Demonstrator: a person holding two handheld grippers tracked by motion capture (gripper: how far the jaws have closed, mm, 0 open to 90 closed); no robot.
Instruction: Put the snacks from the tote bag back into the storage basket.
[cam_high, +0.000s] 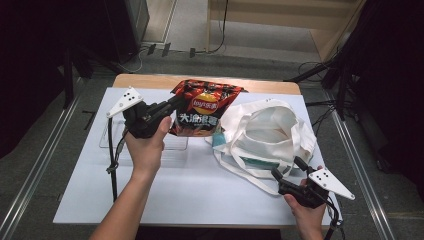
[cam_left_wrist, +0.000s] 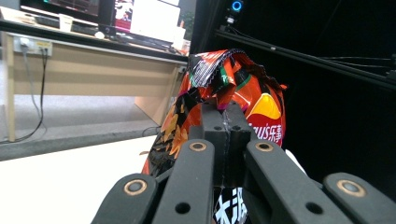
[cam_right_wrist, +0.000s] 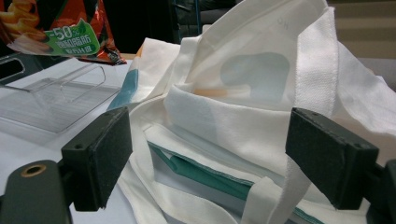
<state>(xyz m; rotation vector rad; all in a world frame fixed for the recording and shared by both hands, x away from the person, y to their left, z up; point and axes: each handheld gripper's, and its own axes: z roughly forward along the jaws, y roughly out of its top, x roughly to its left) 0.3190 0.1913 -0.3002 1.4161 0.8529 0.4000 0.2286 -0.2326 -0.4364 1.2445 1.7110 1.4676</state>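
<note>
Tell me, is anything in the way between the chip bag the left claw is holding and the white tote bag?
Nothing visible blocks it. The left claw holds the chip bag up just left of the white tote bag. The clear tray lies below, not between. The right claw sits open at the tote's near edge.

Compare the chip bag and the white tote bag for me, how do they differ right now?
The chip bag is glossy red and orange, held off the table, shut in the left gripper. The white tote bag is plain cloth, slumped on the table, ungripped; the right gripper stands open beside it. Both are soft bags.
</note>
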